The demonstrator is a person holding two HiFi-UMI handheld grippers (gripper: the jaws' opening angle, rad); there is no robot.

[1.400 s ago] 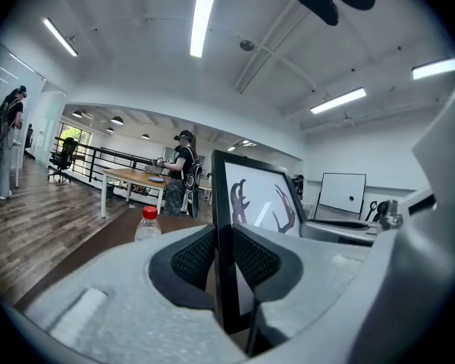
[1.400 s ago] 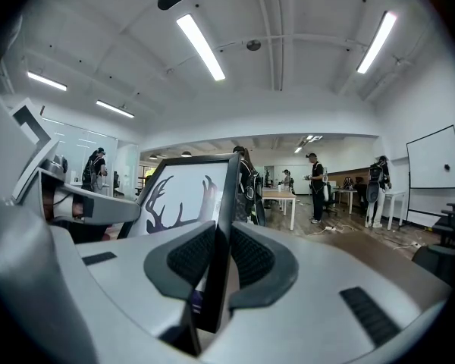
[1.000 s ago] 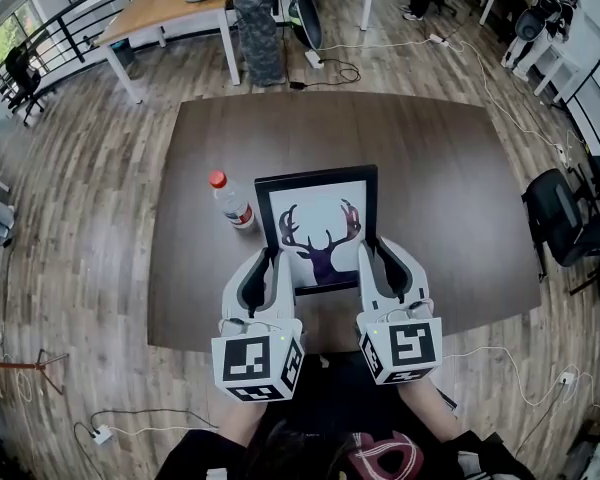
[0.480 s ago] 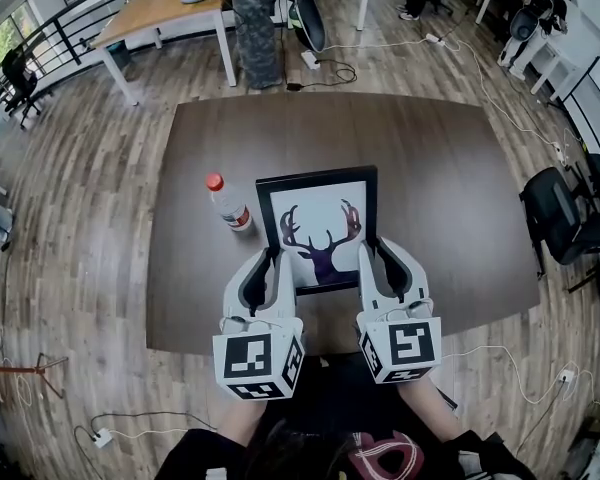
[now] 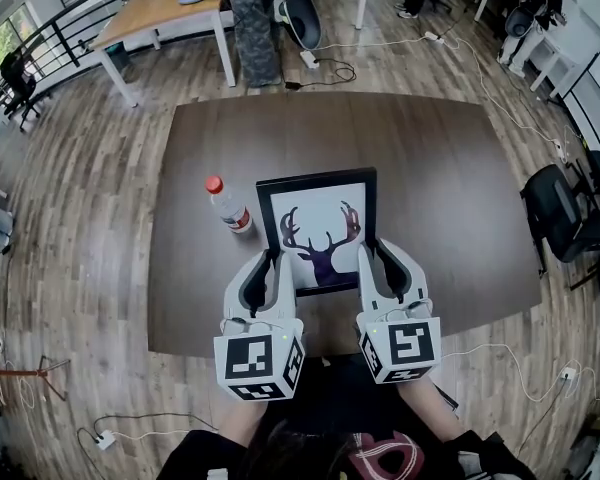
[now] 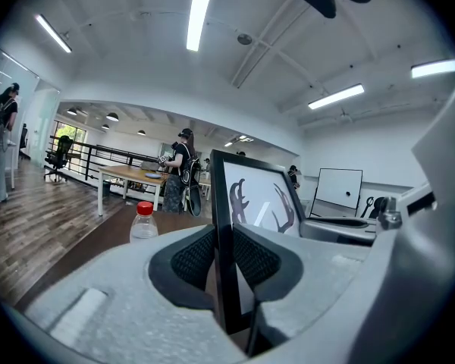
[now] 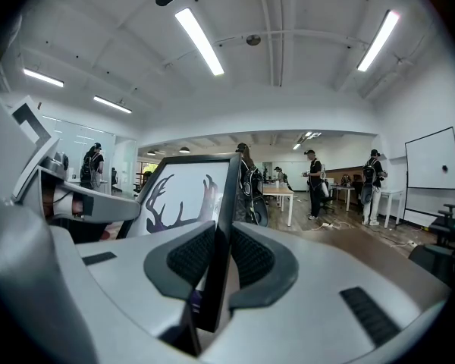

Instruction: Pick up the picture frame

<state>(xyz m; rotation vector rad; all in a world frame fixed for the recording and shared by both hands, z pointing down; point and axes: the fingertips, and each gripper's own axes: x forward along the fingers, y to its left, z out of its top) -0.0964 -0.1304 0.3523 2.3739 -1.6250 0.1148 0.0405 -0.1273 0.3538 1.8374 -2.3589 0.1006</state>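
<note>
Grey plastic up front: left gripper (image 5: 271, 264) and right gripper (image 5: 376, 258) sit nearest the person, marker cubes toward the body, both reaching over the near edge of the dark brown table (image 5: 440, 198).

Left: in the left gripper view the ribbed black pads (image 6: 193, 258) press both faces of the picture frame (image 5: 320, 230) on its left border. Clamped, no gap.

Right: same on the right border in the right gripper view. Jaws closed onto the black moulding, one pad on each face.

So the frame is held by both lower side edges, between the two grippers. Black border, white print with a dark purple antlered deer head. It stands steeply, picture side toward the person, top edge farther out over the table. Can't tell whether its bottom edge touches the tabletop.

Just left of the frame: clear plastic bottle (image 5: 228, 204), red cap, upright on the table. Contact with the frame not readable.

Beyond the table: wood-plank floor (image 5: 100, 198), black office chair (image 5: 560, 218) off the right side, cables on the floor. Far back there's a light wooden desk (image 5: 165, 8) with a person (image 5: 255, 23) standing by it and a black railing behind.
</note>
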